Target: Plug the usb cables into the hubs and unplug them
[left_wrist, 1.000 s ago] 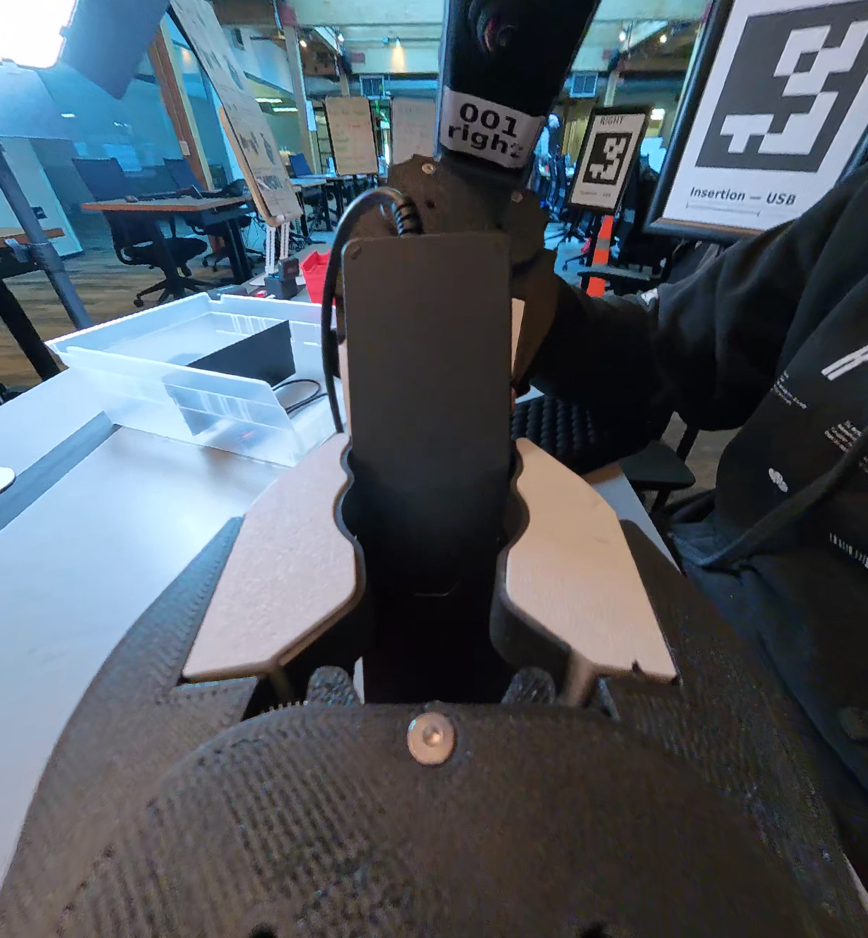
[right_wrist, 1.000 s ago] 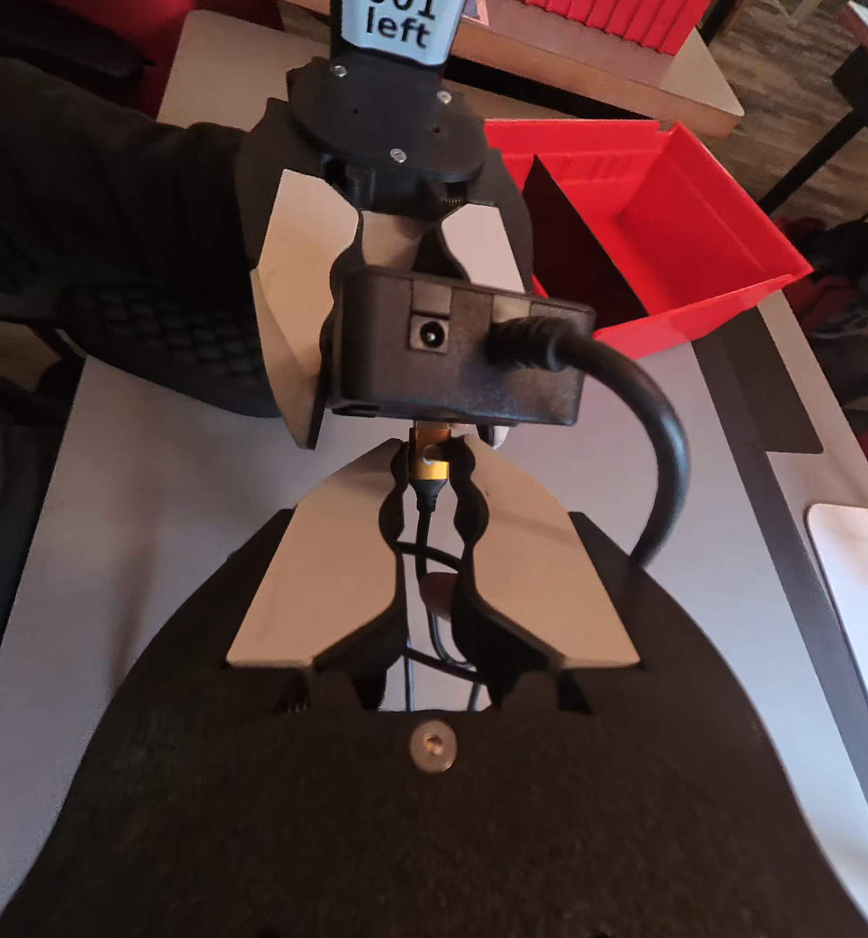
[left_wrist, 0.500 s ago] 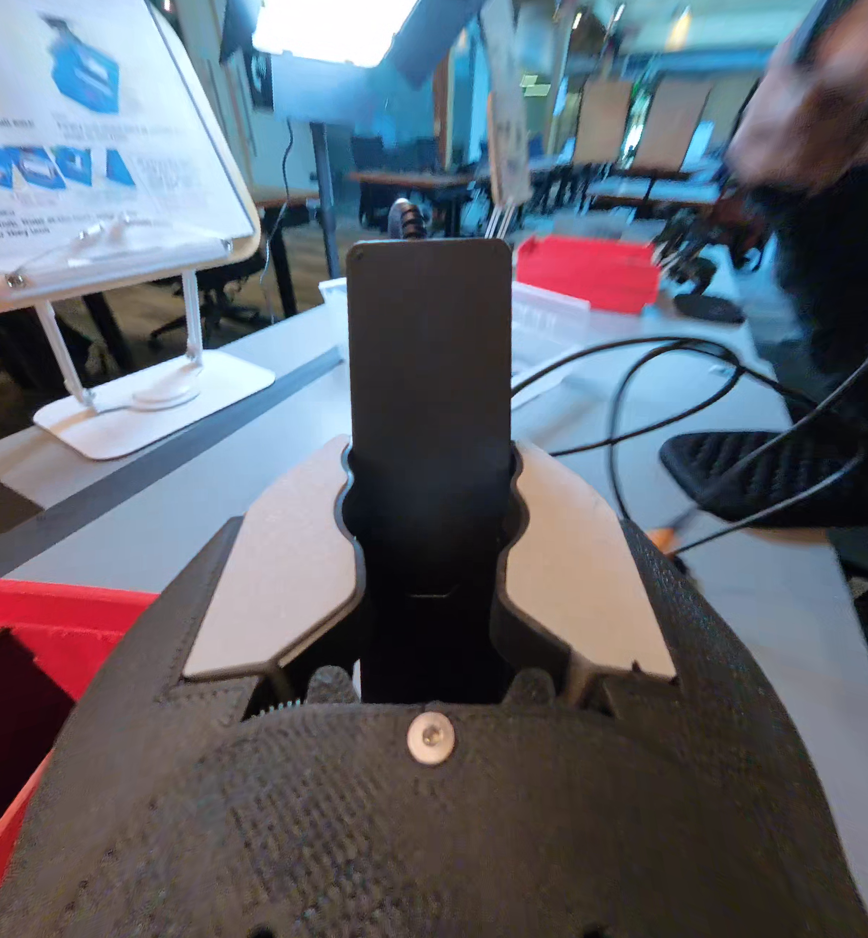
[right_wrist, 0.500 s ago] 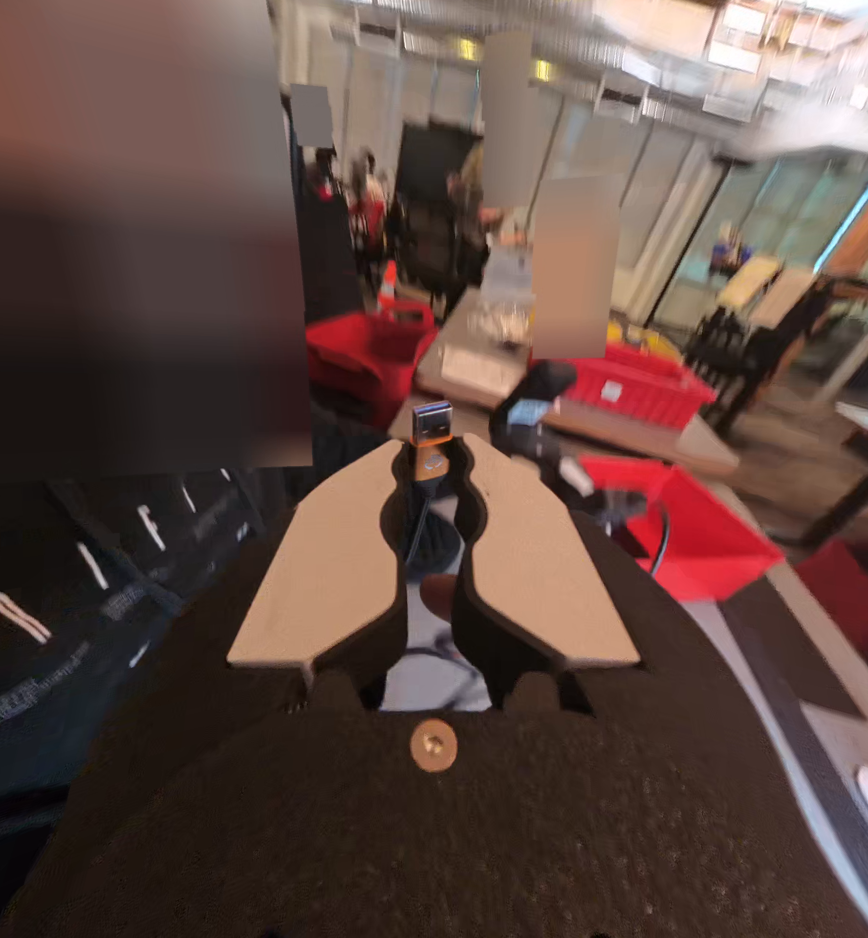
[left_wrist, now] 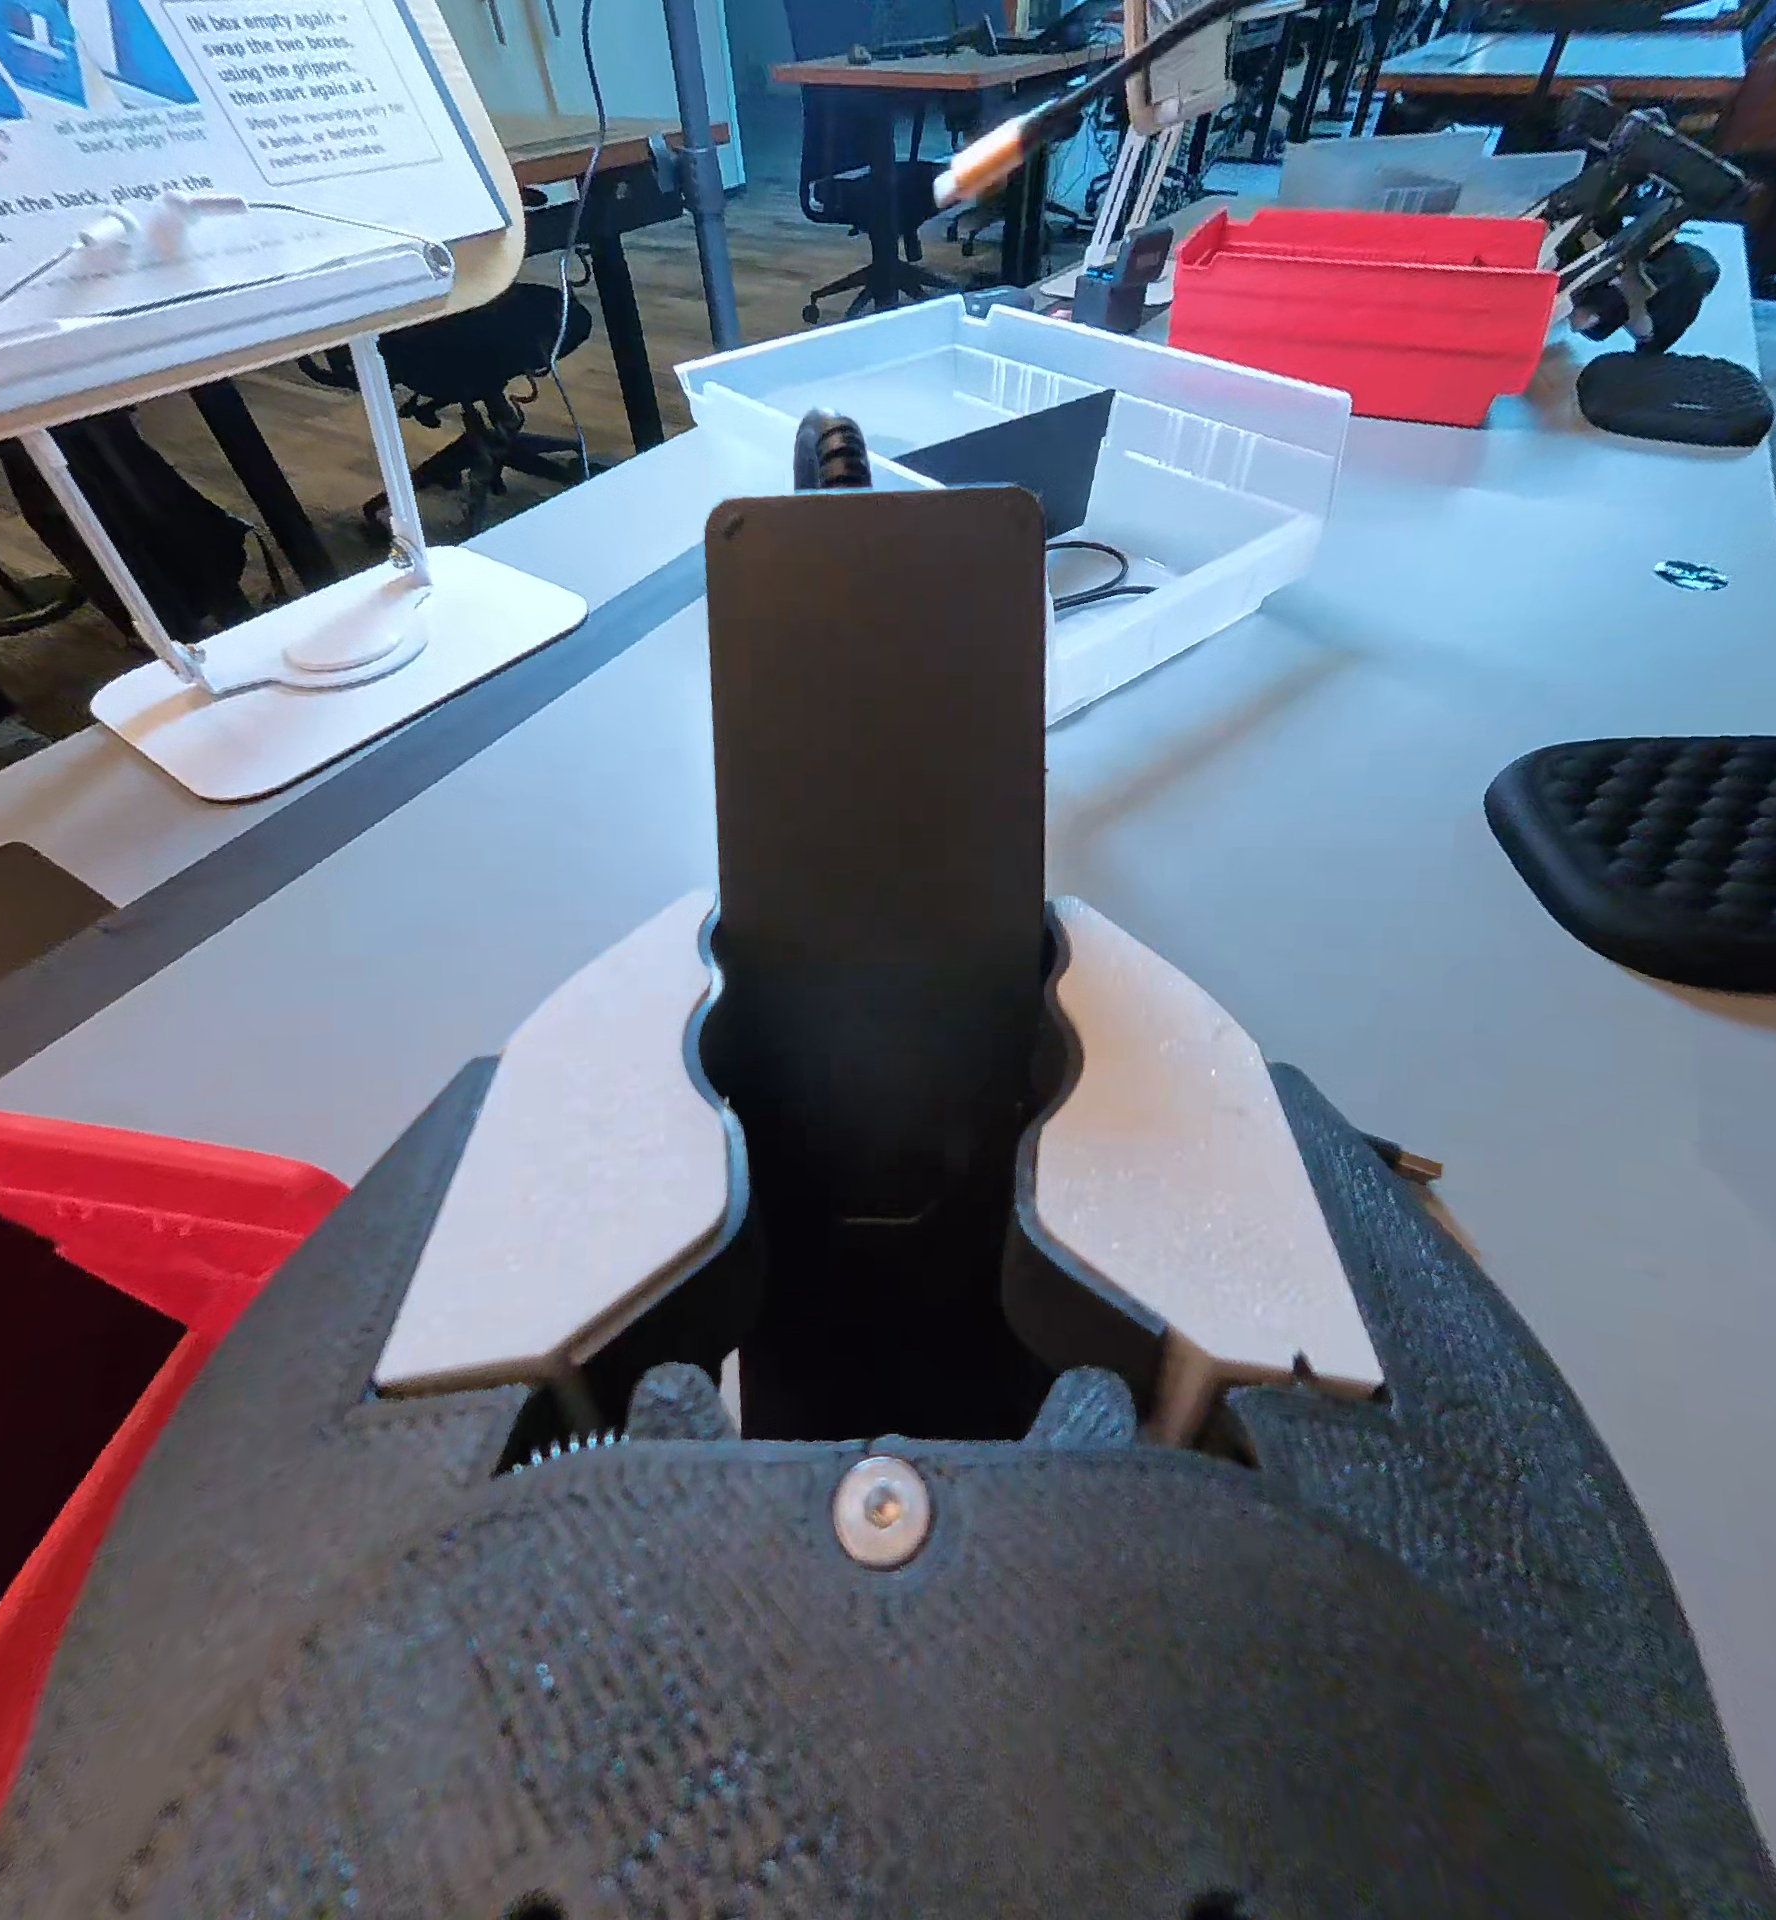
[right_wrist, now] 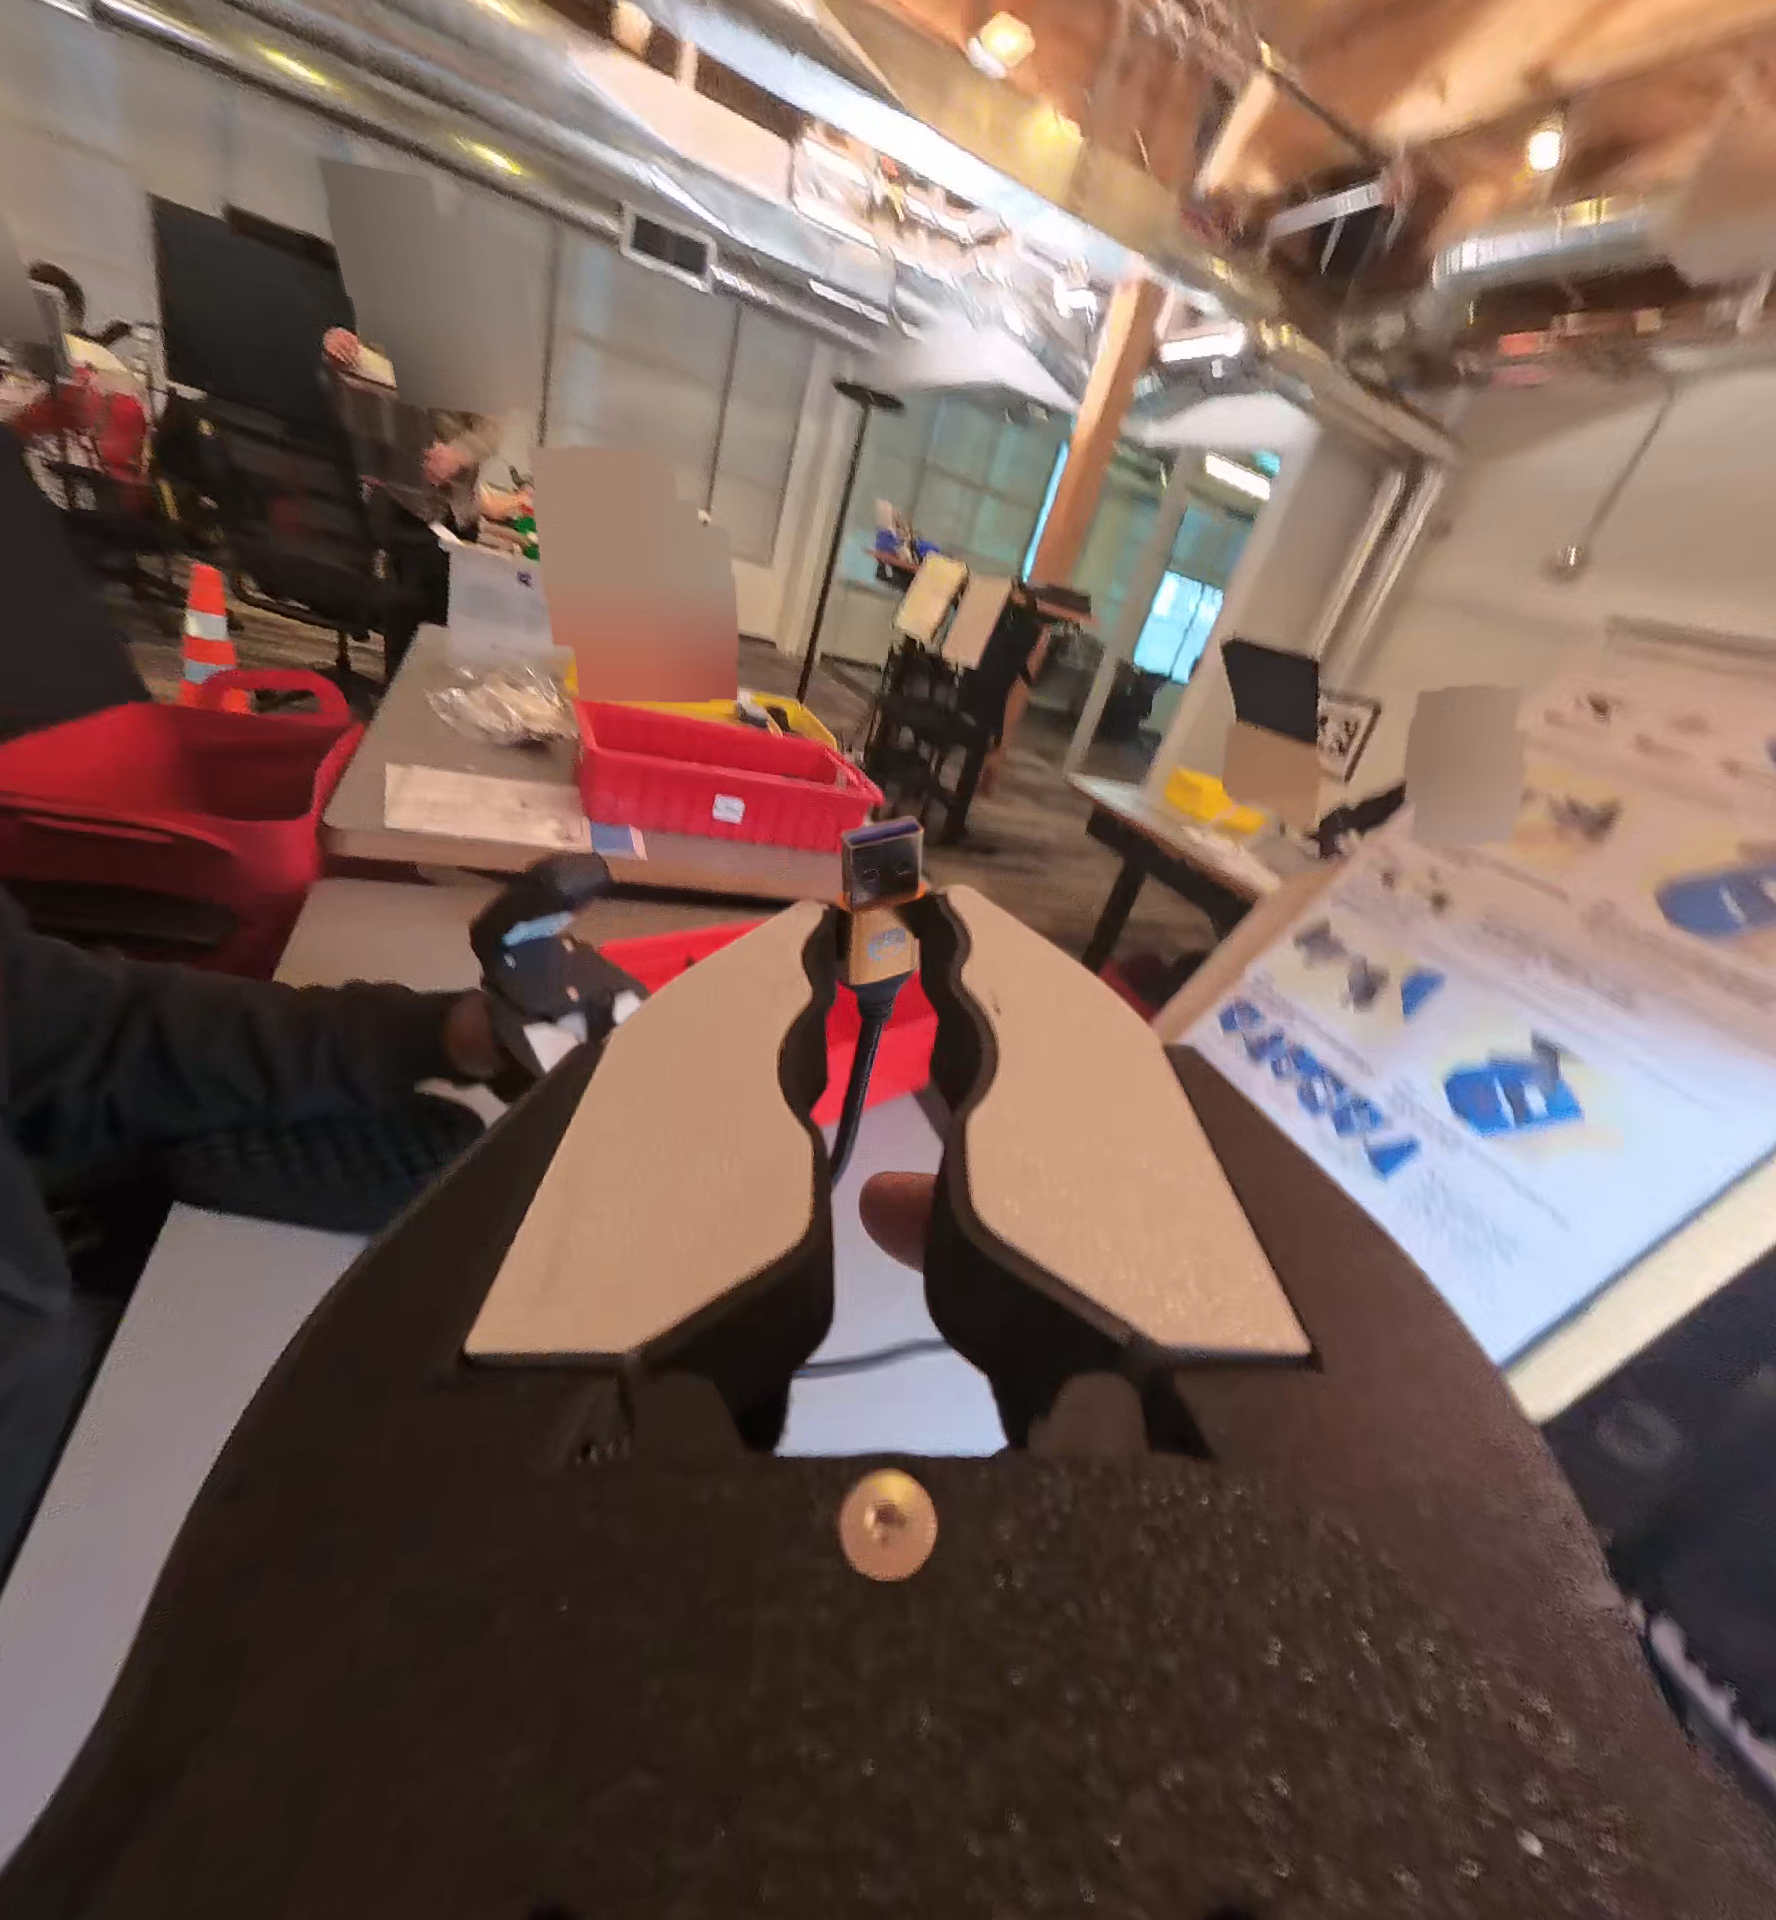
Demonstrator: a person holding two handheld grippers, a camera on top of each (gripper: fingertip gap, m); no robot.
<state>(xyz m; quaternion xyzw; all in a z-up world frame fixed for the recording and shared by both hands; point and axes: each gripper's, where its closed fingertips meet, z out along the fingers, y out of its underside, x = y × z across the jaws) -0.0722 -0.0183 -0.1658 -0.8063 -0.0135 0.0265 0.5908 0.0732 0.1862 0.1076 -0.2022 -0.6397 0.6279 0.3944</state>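
One flat black rectangular usb hub point(left_wrist: 876, 748) stands clamped between the two pale fingers point(left_wrist: 593, 1164) of the left gripper point(left_wrist: 879, 940), raised above the grey bench point(left_wrist: 1279, 935), with its ribbed black cord point(left_wrist: 828, 449) leaving its far end. One usb cable plug with an orange and silver shell point(right_wrist: 879, 904) is pinched between the fingertips of the right gripper point(right_wrist: 879, 920), held in the air, pointing away. On the bench: two red plastic bins point(left_wrist: 1362, 301), one clear plastic tray point(left_wrist: 1175, 416) and one white document stand point(left_wrist: 344, 665)
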